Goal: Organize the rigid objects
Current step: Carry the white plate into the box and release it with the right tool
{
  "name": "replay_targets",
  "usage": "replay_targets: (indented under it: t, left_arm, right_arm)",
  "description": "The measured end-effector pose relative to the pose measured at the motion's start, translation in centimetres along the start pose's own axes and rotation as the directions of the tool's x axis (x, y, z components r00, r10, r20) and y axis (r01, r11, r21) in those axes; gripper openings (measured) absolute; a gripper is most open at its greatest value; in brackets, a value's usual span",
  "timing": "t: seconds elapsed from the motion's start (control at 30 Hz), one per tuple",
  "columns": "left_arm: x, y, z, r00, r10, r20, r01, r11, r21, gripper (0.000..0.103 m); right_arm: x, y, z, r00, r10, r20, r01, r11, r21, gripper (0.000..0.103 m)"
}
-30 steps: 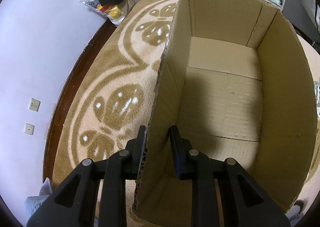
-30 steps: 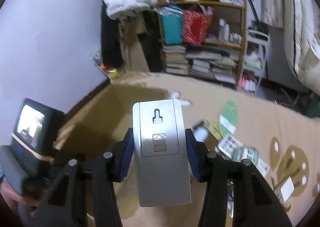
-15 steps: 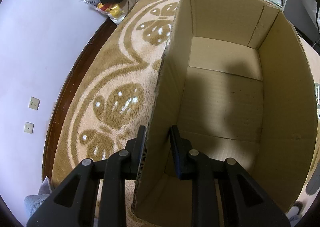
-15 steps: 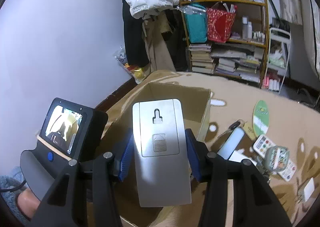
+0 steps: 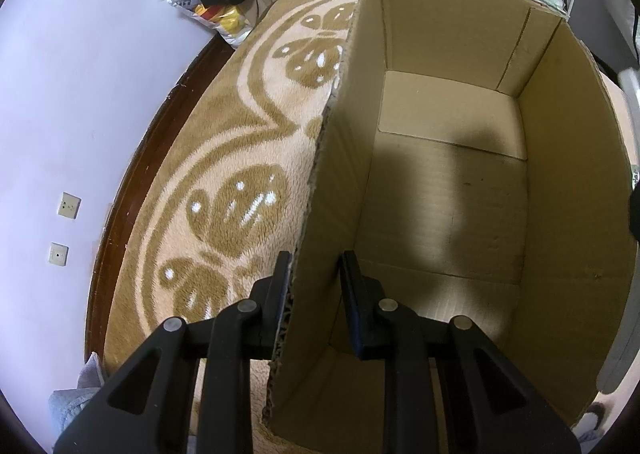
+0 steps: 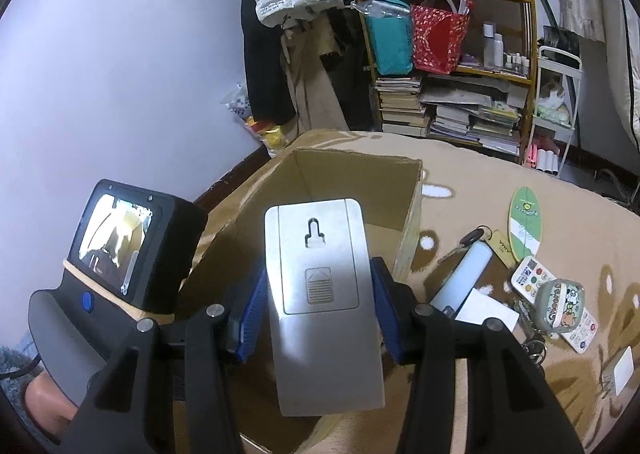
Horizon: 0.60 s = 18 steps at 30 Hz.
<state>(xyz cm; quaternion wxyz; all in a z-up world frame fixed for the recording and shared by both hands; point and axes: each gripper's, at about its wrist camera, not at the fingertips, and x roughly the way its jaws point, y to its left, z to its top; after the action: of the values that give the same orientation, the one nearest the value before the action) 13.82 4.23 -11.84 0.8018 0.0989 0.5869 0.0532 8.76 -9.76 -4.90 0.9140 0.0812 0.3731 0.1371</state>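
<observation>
An open cardboard box (image 5: 460, 34) stands on the patterned carpet, with nothing on its floor but a shadow. My left gripper (image 5: 316, 278) straddles its left wall, one finger outside and one inside, shut on that wall. In the right wrist view the box (image 6: 352, 182) lies just ahead and below. My right gripper (image 6: 318, 286) is shut on a flat silver-grey device (image 6: 324, 294), which shows a battery cover and a hanging slot on its back. The device hangs above the near part of the box. The left gripper's body with its screen (image 6: 116, 246) sits at the left.
On the carpet right of the box lie a pale blue cylinder (image 6: 464, 278), a green oval tag (image 6: 524, 226), a small white remote (image 6: 532, 278), a round case (image 6: 560, 302) and keys. A crowded bookshelf (image 6: 448, 54) stands behind. The white wall and dark skirting (image 5: 132, 182) run along the left.
My right gripper has carried the silver-grey device leftward over the box, and its shadow now falls across the box floor. The left gripper has not moved.
</observation>
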Motion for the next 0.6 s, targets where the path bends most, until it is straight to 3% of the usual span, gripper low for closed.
replay_targets:
  t: [0.3,0.43,0.6]
  left_arm:
    - [0.4,0.2,-0.2,1.0,0.0,-0.025,0.0,1.0,-0.005,0.022]
    - [0.4,0.2,-0.2,1.0,0.001,-0.029,-0.001,1.0,-0.006,0.022]
    - [0.4,0.2,-0.2,1.0,0.004,-0.029,-0.004,1.0,-0.001,0.022]
  right_arm:
    - [-0.1,-0.2,0.1,1.0,0.005,0.013,-0.005,1.0,-0.003,0.054]
    - [-0.4,-0.9,0.2,0.999,-0.044,0.029,0.044,0.999,0.0,0.09]
    - [-1.3,-3.2,1.0,0.993,-0.103,0.06,0.099,0.993,0.062,0.103]
